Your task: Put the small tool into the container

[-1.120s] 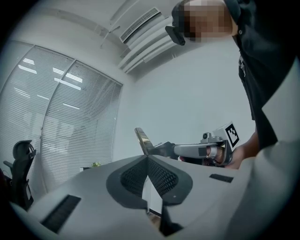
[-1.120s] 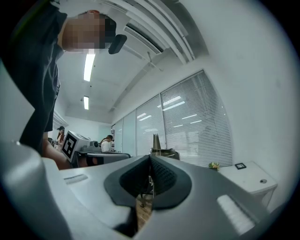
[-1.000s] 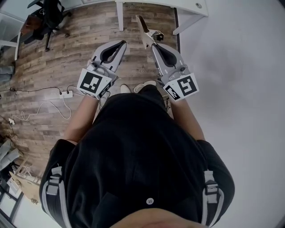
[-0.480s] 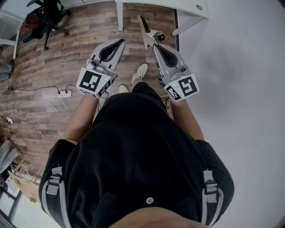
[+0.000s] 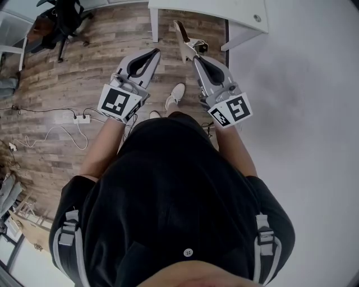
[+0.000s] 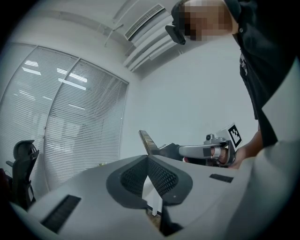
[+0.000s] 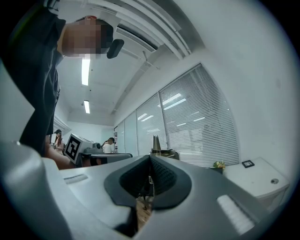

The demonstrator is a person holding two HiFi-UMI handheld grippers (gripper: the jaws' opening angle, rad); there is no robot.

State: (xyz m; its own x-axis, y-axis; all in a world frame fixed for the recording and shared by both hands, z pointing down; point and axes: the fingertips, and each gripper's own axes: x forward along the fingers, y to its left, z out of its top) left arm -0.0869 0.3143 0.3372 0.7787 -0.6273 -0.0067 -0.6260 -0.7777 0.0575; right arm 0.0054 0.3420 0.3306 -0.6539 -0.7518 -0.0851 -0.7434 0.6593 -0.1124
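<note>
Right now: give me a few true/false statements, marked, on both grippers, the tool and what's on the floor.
1. The right gripper is shut on the small tool. True.
2. The left gripper grips a tool as well. False: its jaws are together with nothing between them.
3. The small tool lies on the white table. False: it sticks out past the right gripper's jaws, above the wood floor.
4. A power strip lies on the wood floor on the person's left. True.
5. A container stands on the floor between the grippers. False: no view shows a container.
</note>
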